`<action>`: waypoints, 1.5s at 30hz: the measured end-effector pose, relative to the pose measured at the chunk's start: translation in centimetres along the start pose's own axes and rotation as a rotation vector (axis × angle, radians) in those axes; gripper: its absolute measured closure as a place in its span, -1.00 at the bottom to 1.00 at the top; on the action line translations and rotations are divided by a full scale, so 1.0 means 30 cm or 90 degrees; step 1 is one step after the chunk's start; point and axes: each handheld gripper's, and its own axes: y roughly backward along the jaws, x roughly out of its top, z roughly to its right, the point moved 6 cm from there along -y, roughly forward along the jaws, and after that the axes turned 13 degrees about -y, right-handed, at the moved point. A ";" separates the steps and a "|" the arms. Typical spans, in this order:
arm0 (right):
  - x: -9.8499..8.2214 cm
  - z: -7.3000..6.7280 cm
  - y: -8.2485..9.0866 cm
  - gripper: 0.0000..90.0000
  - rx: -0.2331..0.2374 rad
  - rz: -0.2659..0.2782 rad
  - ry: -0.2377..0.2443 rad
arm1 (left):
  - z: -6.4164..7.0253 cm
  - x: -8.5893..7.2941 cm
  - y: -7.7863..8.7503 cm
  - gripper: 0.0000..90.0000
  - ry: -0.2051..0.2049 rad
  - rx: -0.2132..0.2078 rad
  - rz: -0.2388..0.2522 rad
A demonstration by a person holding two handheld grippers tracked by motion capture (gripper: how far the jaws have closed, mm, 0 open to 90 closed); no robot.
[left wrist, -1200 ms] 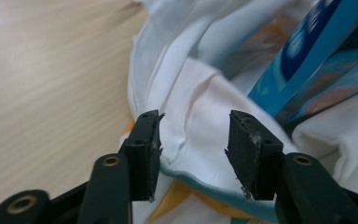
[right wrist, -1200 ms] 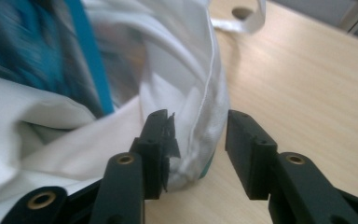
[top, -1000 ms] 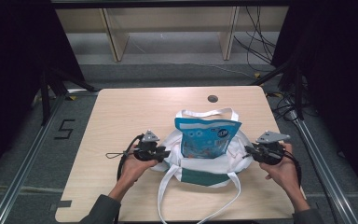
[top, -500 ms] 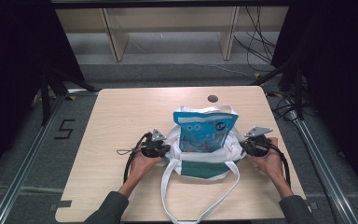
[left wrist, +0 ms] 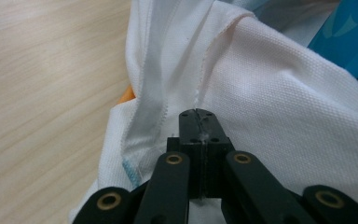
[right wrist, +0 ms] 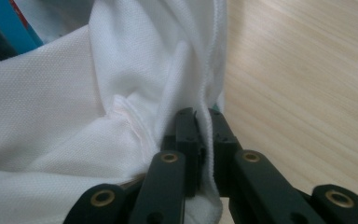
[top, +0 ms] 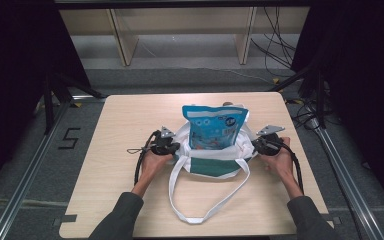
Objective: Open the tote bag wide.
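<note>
A white tote bag (top: pixel 210 164) with a dark green band lies on the wooden table (top: pixel 130 115), and a blue printed packet (top: pixel 214 127) stands upright in its mouth. My left gripper (top: pixel 176 148) is at the bag's left rim, shut on the white cloth (left wrist: pixel 270 84) beside a seam. My right gripper (top: pixel 254 146) is at the right rim, shut on the bag's hemmed edge (right wrist: pixel 209 116), which runs between its jaws. In the gripper views a corner of the blue packet (left wrist: pixel 349 37) (right wrist: pixel 9 23) sits behind the cloth. The bag's long handle strap (top: pixel 200 214) loops toward the table's near edge.
Something orange (left wrist: pixel 127 95) peeks out under the cloth on the bag's left side. Bare wood (right wrist: pixel 307 93) lies on the table either side of the bag. Beyond the table's far edge are a shelf frame (top: pixel 180 30) and floor cables (top: pixel 280 40).
Both hands have moved inward and away from the person, onto the bag's two sides. The bag and its packet have shifted a little toward the table's far side.
</note>
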 end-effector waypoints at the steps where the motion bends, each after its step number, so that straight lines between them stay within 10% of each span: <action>1: 0.000 -0.001 -0.002 0.91 0.002 -0.002 -0.006 | -0.005 0.000 -0.001 0.98 0.001 0.003 0.000; 9: 0.007 0.017 -0.004 0.70 0.001 0.017 -0.031 | -0.006 0.000 0.006 0.89 0.017 -0.004 0.021; 16: 0.010 0.041 0.018 0.34 -0.008 0.030 -0.065 | 0.002 0.040 0.048 0.29 0.060 -0.023 0.058; 23: 0.027 0.058 0.112 0.16 0.030 0.054 -0.087 | 0.011 0.065 0.112 -0.17 0.046 0.009 0.043; 26: 0.027 0.051 0.147 0.11 0.025 0.055 -0.098 | -0.013 0.064 0.141 -0.18 0.040 0.034 0.035; 45: 0.045 -0.026 0.257 0.04 0.065 0.101 -0.088 | 0.024 0.023 0.284 -0.27 0.062 -0.006 0.061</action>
